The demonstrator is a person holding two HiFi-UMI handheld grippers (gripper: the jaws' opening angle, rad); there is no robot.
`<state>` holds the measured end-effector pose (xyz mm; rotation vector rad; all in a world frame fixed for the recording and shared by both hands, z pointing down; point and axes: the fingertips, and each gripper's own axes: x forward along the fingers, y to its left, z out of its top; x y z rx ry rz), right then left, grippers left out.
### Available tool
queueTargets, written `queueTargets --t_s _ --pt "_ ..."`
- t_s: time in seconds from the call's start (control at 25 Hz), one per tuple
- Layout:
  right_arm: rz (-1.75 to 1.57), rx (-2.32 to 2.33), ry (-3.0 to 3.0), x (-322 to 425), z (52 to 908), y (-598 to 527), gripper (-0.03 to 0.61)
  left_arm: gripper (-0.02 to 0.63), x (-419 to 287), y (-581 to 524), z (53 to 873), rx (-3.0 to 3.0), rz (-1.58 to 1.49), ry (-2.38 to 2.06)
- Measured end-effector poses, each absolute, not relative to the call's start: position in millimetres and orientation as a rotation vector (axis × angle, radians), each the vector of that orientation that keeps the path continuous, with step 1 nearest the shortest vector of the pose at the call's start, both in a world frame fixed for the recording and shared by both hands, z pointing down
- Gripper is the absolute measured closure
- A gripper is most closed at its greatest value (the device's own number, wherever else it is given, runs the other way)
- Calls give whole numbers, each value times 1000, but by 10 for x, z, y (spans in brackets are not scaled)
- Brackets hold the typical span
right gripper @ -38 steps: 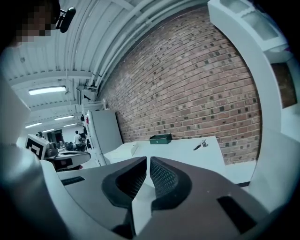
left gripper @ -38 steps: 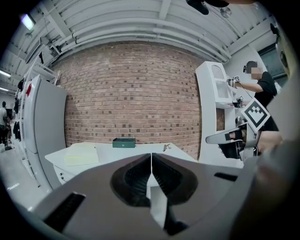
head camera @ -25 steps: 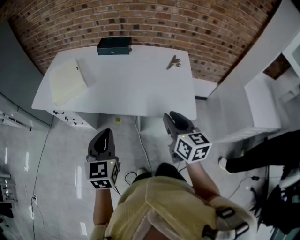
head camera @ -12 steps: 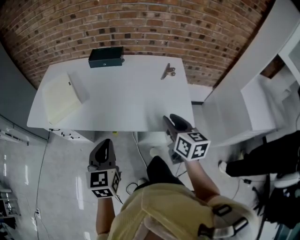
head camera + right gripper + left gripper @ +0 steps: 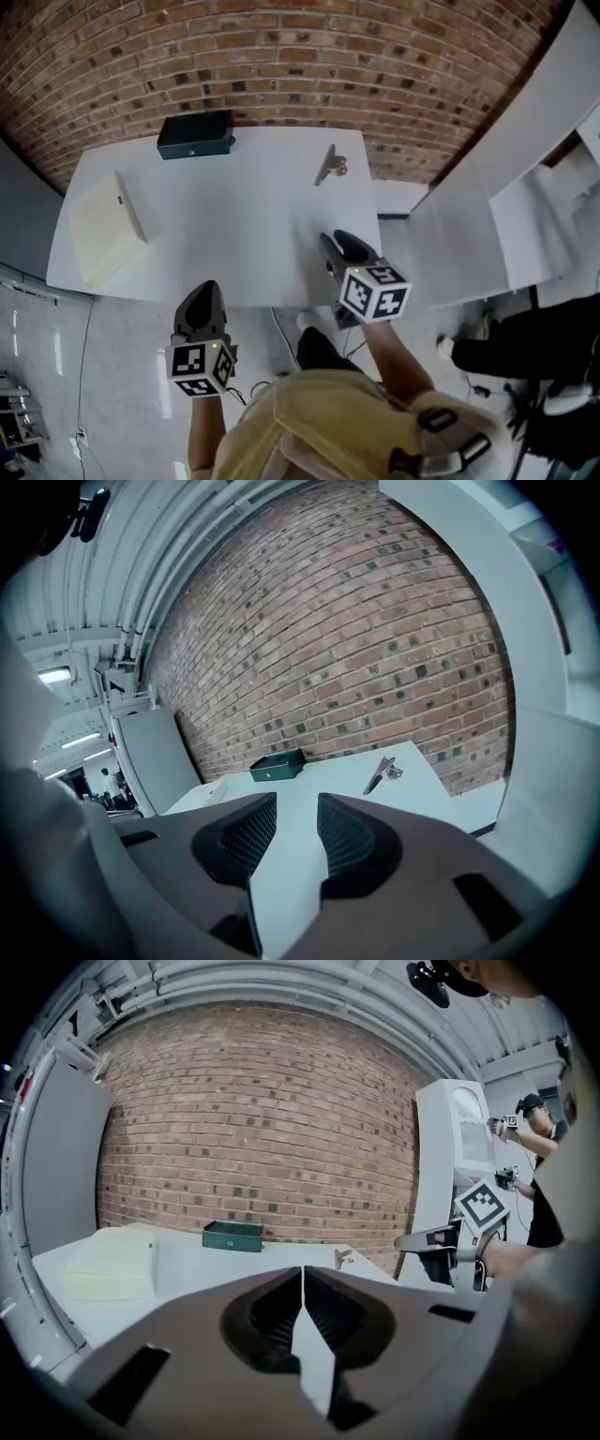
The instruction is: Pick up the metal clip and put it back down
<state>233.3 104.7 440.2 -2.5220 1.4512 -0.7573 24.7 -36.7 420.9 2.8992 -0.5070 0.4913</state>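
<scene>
Clip flat on the table, close to the far right corner, just in from the right edge, long side running roughly from the near edge to the far one, touching nothing. Bare white surface all round it. Well apart from both grippers. Ahead and a little right of the jaws in the right gripper view; small, just right of the closed tips in the left gripper view

Green box at the far edge, left of the middle, well apart from the clip. Pale pad by the left edge, skewed against the edges, well apart from box and clip alike

Right gripper over the near right corner, aimed at the far edge and tipped slightly down. Jaws a moderate gap apart, just been opening, nothing between them, only bare table beyond. Left gripper at the near edge, left of the middle, aimed the same way. Jaws pressed together tip to tip, nothing held

Marker cubes at the near ends of both grippers, toward the person in a yellow top

Brick wall beyond the far edge. White cabinet just right of the table. Glossy grey floor below the near edge
</scene>
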Motion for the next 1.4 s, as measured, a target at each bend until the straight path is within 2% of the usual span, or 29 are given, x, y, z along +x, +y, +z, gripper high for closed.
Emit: queueTargets --t_s 0.76,1.4 --pt "-914 -2520 1279 3954 4784 857 463 606 2170 -571 4452 2911 605 -325" --pt "-1056 -2428 1107 4938 5399 512 463 606 3028 -754 4729 2907 709 -309"
